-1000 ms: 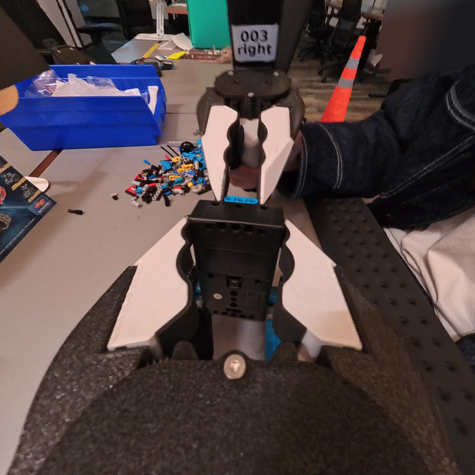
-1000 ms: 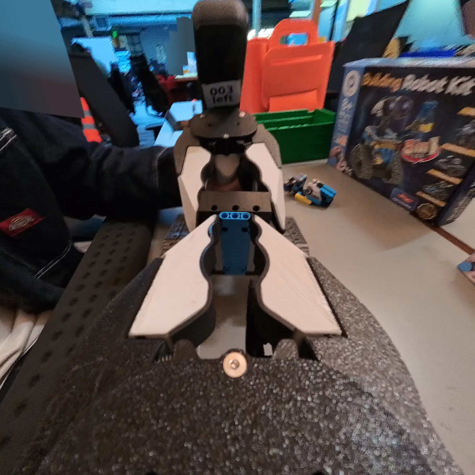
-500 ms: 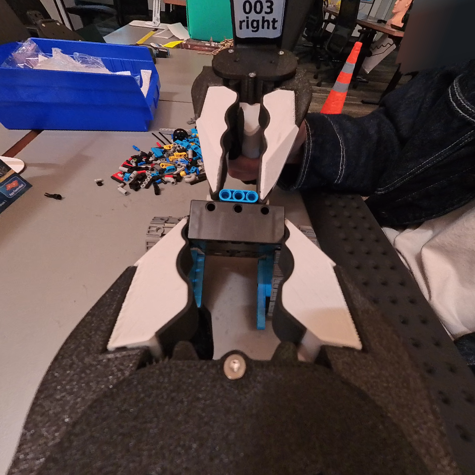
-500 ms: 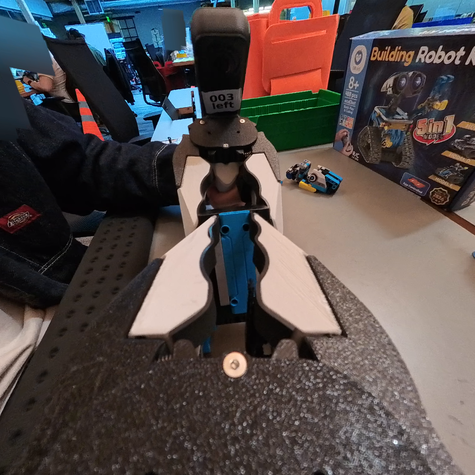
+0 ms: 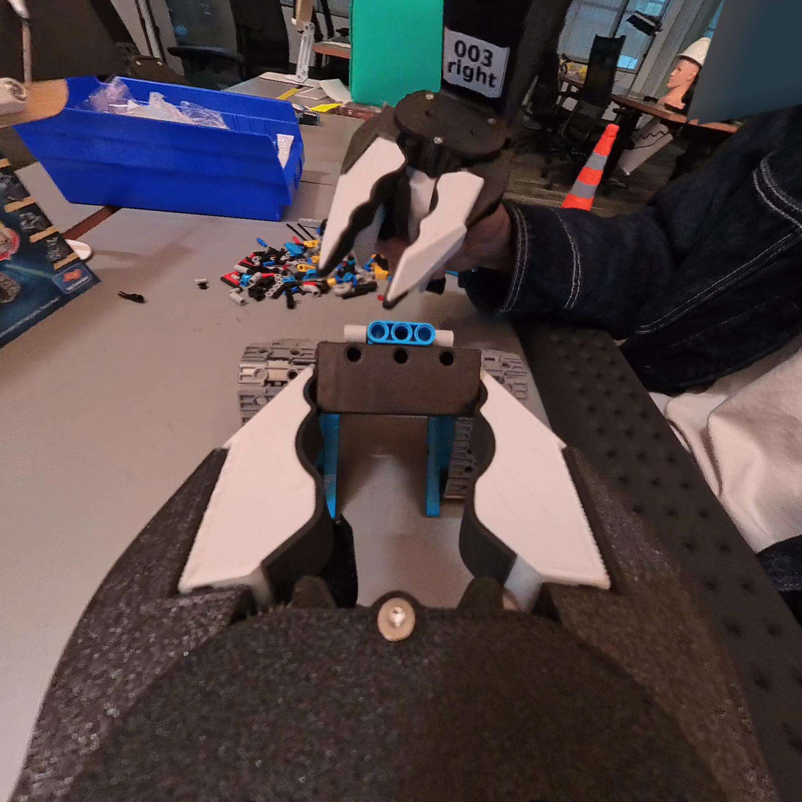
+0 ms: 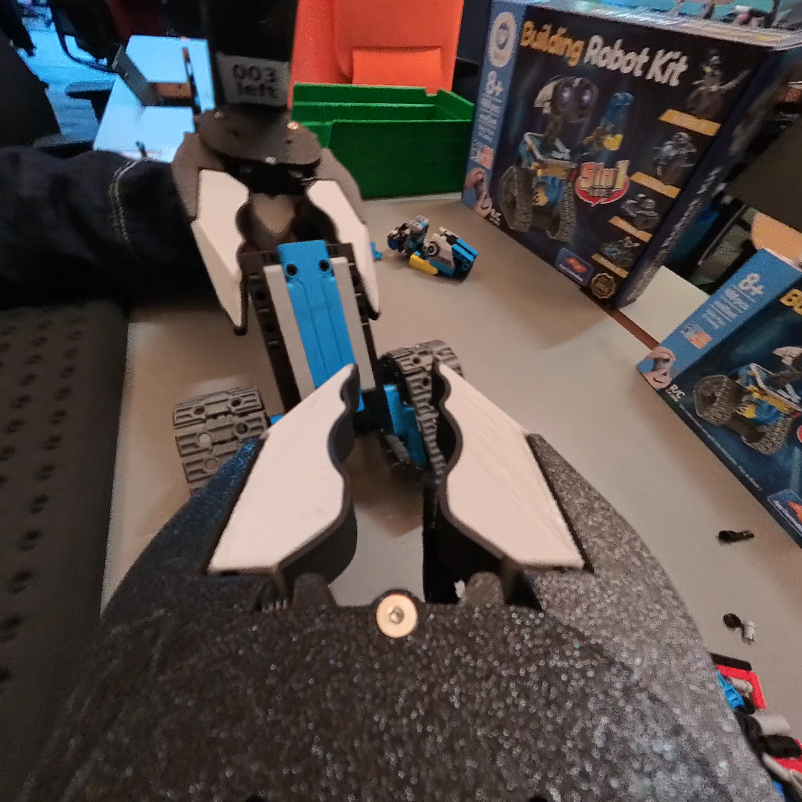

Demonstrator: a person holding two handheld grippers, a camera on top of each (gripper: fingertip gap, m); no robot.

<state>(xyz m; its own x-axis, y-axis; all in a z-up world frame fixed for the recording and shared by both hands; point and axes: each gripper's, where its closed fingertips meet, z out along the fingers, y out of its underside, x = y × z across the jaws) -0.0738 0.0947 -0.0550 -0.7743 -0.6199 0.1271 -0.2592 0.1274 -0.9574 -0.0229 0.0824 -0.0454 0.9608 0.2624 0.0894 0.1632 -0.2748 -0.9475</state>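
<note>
A toy tracked vehicle (image 5: 399,334) with grey tracks, a blue frame and a black block stands on the grey table. My left gripper (image 5: 397,382) is shut on the black block from both sides. In the right wrist view the left gripper (image 6: 306,321) holds the upright black, blue and white part of the model (image 6: 321,312). My right gripper (image 6: 396,373) is open, its fingers apart just in front of the model's blue frame and one grey track (image 6: 423,390), holding nothing. In the left wrist view the right gripper (image 5: 356,286) hangs open above and behind the model.
A pile of small parts (image 5: 295,277) and a blue bin (image 5: 165,160) lie beyond the model. A black perforated board (image 5: 629,434) runs along the table's edge. A green bin (image 6: 382,130), two kit boxes (image 6: 607,152) and a small blue assembly (image 6: 434,256) stand on the other side. My hands' fingertips stand some 6 centimetres from each other.
My right gripper has let go of the blue beam, opened and drawn back and up from the model. My left gripper still holds the black block.
</note>
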